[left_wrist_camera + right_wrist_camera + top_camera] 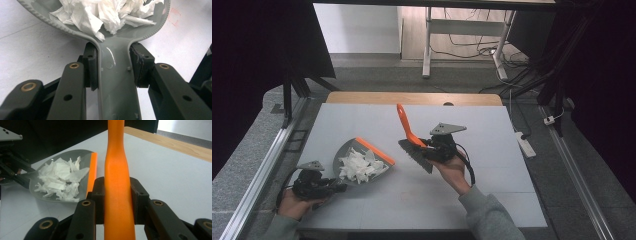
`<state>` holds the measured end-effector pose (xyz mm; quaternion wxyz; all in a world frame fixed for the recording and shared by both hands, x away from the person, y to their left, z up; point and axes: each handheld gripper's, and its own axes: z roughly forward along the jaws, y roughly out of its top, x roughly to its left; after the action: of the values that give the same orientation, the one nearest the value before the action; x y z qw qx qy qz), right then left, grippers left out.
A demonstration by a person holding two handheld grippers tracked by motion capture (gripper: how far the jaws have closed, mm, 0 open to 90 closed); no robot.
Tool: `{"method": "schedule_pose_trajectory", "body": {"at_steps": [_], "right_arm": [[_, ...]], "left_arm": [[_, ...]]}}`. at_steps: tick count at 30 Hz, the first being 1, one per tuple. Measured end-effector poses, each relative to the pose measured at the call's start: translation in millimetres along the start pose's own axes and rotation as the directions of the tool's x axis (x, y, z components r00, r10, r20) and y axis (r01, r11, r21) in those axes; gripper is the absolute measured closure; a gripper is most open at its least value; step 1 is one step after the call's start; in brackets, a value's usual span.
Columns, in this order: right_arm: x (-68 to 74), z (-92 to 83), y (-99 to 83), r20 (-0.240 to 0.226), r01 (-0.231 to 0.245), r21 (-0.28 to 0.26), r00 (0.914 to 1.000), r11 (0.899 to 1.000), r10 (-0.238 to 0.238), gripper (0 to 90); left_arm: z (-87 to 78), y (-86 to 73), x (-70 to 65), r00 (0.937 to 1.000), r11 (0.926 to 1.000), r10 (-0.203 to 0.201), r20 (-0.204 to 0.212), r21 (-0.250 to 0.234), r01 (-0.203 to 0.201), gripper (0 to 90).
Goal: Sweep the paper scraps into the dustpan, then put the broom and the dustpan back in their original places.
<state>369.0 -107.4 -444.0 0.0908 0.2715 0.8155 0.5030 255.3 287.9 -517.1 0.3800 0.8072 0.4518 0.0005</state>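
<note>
A grey dustpan (pixel 343 159) with an orange front lip lies on the table, holding a heap of torn white paper (pixel 358 165). My left gripper (pixel 334 187) is shut on the dustpan's grey handle (pixel 116 75), its pads (pixel 91 66) pressing both sides, at the table's front left. My right gripper (pixel 428 146) is shut on the orange handle (pixel 117 182) of a hand brush (pixel 414 152). The brush is lifted just right of the pan, dark bristles down and handle pointing up and away. In the right gripper view the dustpan (pixel 47 195) and its paper (pixel 60 178) lie to the left.
The pale grey table (pixel 492 185) has a wooden strip (pixel 412 98) along its far edge. Metal rails run along both sides, and a white power strip (pixel 525 143) lies on the floor to the right. Faint red marks (pixel 173 18) show on the table beside the pan.
</note>
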Motion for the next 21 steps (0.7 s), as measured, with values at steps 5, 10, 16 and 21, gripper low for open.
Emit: {"method": "schedule_pose_trajectory", "body": {"at_steps": [5,10,16,21], "right_arm": [[-1.5,-6.3,-2.6,0.004,0.008,0.006,1.0000,1.000,-0.008,70.2],[-4.7,-13.9,-5.8,0.016,0.008,0.007,0.9998,1.000,-0.008,70.2],[-9.2,-23.2,-11.1,0.034,0.005,0.010,0.9994,1.000,-0.006,70.2],[-12.6,-30.4,-15.9,0.044,0.001,0.016,0.9991,1.000,-0.002,70.2]], "left_arm": [[-1.3,-0.4,1.2,0.9999,0.9999,-0.011,-0.002,-0.012,0.011,61.3],[-1.3,-0.5,0.8,0.9999,0.9999,-0.010,-0.002,-0.012,0.010,61.3],[-2.6,-0.2,0.4,0.9998,0.9995,-0.018,-0.012,-0.027,0.017,61.4],[-3.4,-0.4,0.5,0.9997,0.9993,-0.021,-0.013,-0.033,0.020,61.3]]}}
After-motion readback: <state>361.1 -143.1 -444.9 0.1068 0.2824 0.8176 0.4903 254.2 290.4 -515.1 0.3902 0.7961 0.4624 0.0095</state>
